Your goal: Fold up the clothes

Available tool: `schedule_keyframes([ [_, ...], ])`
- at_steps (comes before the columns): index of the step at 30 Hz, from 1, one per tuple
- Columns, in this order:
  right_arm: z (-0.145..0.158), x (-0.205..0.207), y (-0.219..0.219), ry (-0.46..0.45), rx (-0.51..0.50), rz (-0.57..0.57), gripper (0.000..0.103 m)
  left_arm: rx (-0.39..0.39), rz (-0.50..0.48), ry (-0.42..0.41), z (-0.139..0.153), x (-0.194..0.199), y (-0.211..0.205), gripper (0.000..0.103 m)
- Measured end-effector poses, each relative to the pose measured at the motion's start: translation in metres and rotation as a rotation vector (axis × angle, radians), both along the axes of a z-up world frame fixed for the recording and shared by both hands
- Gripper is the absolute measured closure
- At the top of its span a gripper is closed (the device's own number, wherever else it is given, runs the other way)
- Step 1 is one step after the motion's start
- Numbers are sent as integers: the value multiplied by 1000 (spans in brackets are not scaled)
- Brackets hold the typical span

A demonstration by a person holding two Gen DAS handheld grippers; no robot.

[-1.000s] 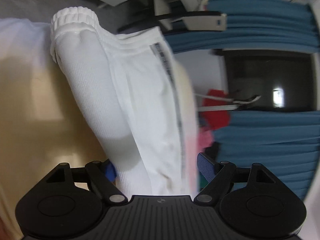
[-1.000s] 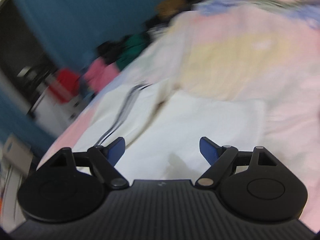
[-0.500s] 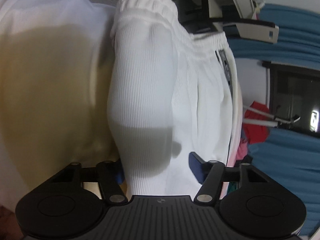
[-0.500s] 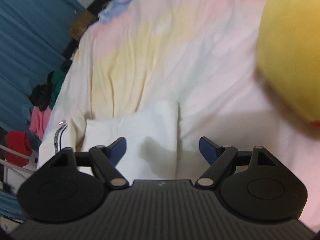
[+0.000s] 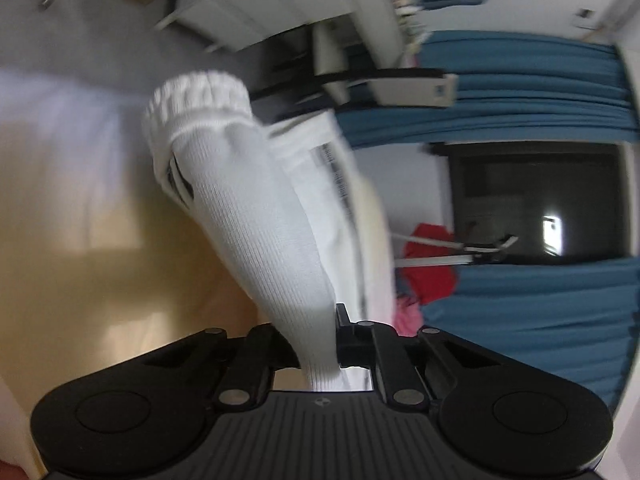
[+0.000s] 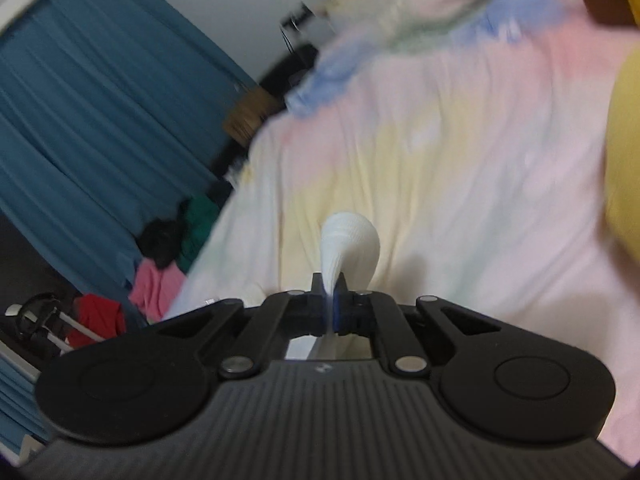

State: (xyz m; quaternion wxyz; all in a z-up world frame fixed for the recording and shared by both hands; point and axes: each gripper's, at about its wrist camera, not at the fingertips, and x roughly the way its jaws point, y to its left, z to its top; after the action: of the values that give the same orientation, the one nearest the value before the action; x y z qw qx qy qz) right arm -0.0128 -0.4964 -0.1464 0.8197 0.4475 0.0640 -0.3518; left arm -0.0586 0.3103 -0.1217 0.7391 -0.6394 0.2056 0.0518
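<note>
Left tongs (image 5: 318,344) closing on white pants (image 5: 256,216); right tongs (image 6: 330,308) pinching their fold (image 6: 350,246). Beyond bed (image 6: 460,160): blue curtains (image 6: 80,120), clothes pile (image 6: 160,264).

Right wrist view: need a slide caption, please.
Right tongs shut on white garment over pastel bedspread.

Your left gripper (image 5: 318,344) fills the lower part of its wrist view, fingers reaching toward 12 o'clock and tipped somewhat downward. Its jaws are closing, with white ribbed fabric pinched between them, the pads pressing on it from 9 and 3 o'clock. Your right gripper (image 6: 330,306) points the same way, also angled downward, its jaws drawn tight together at centre frame, clamping a fold of white cloth that bulges out toward 12 o'clock.
</note>
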Motion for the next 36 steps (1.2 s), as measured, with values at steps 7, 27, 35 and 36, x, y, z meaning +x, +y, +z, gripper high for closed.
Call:
schedule_keyframes([
  [7, 42, 34, 0, -4, -117, 67, 97, 156, -60, -38, 53, 32, -5, 93],
  [27, -11, 399, 6, 339, -357, 264, 91, 457, -119, 246, -12, 418, -11, 88],
  [35, -3, 335, 1, 166, -241, 334, 38, 526, -174, 133, 10, 375, -25, 32],
  [36, -2, 320, 5, 128, -237, 335, 37, 538, -181, 110, 16, 365, -30, 28],
])
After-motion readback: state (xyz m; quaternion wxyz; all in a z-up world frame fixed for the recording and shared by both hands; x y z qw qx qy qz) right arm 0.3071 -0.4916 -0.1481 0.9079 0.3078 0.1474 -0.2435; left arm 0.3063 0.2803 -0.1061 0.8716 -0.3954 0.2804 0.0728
